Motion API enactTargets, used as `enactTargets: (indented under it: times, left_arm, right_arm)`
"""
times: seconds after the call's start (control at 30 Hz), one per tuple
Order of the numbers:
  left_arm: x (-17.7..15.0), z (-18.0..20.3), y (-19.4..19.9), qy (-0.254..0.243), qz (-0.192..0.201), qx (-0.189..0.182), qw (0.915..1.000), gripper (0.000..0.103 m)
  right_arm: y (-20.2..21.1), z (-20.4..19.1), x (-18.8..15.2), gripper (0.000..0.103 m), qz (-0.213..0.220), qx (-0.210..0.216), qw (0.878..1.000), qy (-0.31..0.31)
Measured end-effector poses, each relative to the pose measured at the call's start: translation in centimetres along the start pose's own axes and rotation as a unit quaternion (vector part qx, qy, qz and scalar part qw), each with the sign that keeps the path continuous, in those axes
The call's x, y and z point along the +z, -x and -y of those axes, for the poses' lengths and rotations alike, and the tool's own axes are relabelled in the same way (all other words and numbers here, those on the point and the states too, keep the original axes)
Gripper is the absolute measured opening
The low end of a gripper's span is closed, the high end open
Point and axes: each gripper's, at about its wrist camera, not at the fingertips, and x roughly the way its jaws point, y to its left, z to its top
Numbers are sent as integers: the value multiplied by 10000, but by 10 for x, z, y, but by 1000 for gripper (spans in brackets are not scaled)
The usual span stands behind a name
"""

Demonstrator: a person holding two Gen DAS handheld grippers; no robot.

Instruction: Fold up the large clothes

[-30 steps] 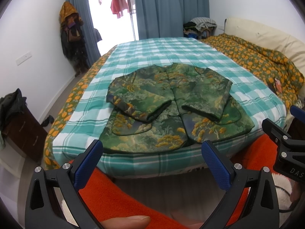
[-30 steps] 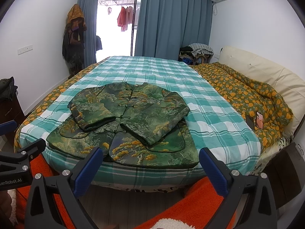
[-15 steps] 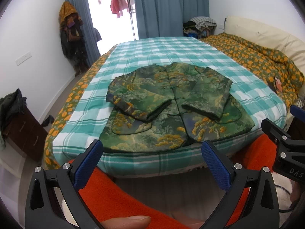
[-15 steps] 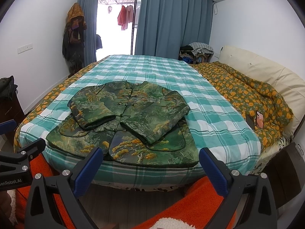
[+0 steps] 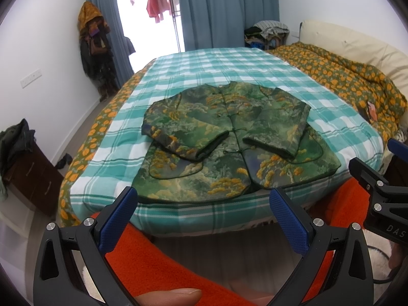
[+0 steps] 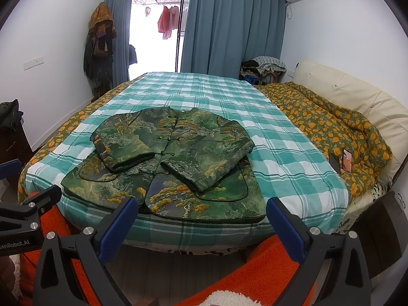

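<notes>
A wide bed [image 6: 293, 153] fills the room, covered by a teal and white checked blanket [image 6: 204, 89]. Along its right side lies a bunched quilt with orange flowers [image 6: 331, 127] against a cream headboard [image 6: 344, 94]. Blue curtains [image 6: 229, 25] hang at the far wall beside a bright glass door, and dark coats hang in the far left corner.

The green and gold padded jacket [image 6: 178, 158] lies flat, front up, on the near part of the blanket, its hem at the near edge of the bed. Both sleeves are folded in across the chest, cuffs almost meeting at the buttoned centre line; in the left wrist view the jacket [image 5: 229, 137] sits straight ahead.

The left gripper [image 5: 204, 204] hangs in front of the near bed edge, just short of the hem, its blue-padded fingers [image 5: 119, 214] spread wide and gripping nothing. The right gripper [image 6: 202, 214] is likewise before the hem, fingers [image 6: 283, 224] wide apart and empty. Orange fleece [image 5: 178, 260] shows beneath both.

A phone [image 6: 347, 158] rests on the quilt at the right. A thumb tip [image 5: 170, 296] shows at the bottom of the left wrist view.
</notes>
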Motion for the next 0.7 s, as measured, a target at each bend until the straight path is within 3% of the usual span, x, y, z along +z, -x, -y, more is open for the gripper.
enactTargets:
  times: [0.4, 0.7]
  left_arm:
    - [0, 1, -1, -3, -15, 9, 10000, 103]
    - [-17, 1, -2, -33, -42, 8, 10000, 103]
  right_arm:
    - [0, 0, -11, 102, -49, 35, 10000, -23]
    - [-3, 4, -8, 102, -176, 72, 9998, -64]
